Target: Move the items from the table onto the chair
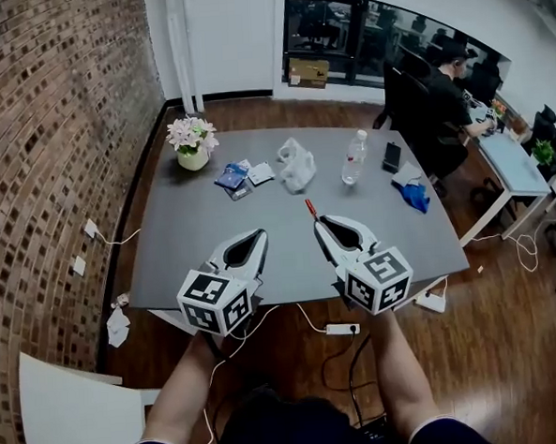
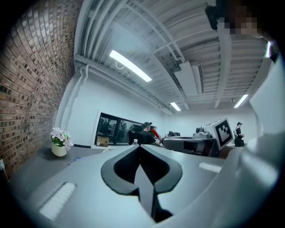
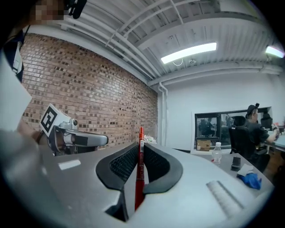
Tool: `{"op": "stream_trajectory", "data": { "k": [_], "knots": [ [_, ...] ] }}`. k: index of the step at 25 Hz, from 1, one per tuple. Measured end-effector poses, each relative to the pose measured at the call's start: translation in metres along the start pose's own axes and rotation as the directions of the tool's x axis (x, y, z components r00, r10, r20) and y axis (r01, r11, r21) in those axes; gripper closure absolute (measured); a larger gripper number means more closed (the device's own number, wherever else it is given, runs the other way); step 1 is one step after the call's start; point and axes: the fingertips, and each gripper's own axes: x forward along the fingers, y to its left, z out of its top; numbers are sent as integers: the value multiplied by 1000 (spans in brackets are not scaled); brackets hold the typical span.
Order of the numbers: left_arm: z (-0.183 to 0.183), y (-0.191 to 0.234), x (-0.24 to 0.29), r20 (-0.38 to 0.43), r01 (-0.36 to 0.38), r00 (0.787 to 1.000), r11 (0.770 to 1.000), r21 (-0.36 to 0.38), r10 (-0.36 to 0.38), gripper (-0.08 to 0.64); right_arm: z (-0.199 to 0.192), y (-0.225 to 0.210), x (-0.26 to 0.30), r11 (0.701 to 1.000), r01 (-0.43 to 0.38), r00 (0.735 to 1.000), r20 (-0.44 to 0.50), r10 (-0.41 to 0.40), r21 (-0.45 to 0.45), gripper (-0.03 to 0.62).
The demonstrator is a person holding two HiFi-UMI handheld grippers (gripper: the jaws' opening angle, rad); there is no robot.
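Nearest the camera, the person's forearms hold both grippers over the near edge of the grey table (image 1: pixel 289 248). The left gripper (image 1: pixel 259 233) has its jaws pressed together with nothing between them – the left gripper view shows only the seam where the pads meet. The right gripper (image 1: pixel 320 220) is clamped on a red pen (image 1: pixel 309 207), which runs upright along the closed pads in the right gripper view (image 3: pixel 139 178) and pokes out past the tips. Low at the person's left stands a white chair (image 1: pixel 69 407), with nothing on the part that shows. A white power strip (image 1: pixel 341 329) lies on the wooden floor under the table's edge.

Further across the table, well apart from both grippers, lie a blue packet (image 1: pixel 230 177), a crumpled white bag (image 1: pixel 296 165), a clear water bottle (image 1: pixel 354 156) standing upright, a dark phone (image 1: pixel 391 156) and a blue cloth (image 1: pixel 415 197) – the cloth near the right edge. A white pot of flowers (image 1: pixel 192 143) sits at the far left corner. Beyond the table, a person in dark clothes (image 1: pixel 449 98) sits at a desk.
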Motion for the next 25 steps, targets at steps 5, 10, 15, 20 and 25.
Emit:
{"op": "stream_trajectory", "data": {
  "k": [5,10,15,20,25],
  "knots": [
    [-1,24,21,-12,19,1000,1000,-3,-19,548,-1,-18,22,1000,29,999,-16,-29,-1,551],
    [-8,40,39,-31,6,999,1000,-19,-6,548,-13,-36,38,999,35,998,-47,-35,15,551],
    [-17,49,56,-43,-24,999,999,-27,23,548,-28,-48,54,1000,8,996,-87,-6,19,551],
    [-30,50,62,-54,-34,998,999,-37,32,548,-68,-65,71,1000,7,984,-180,-3,17,551],
    [-52,48,57,-82,-47,996,997,-61,42,548,-149,-85,97,1000,15,929,-371,-7,19,551]
  ]
}}
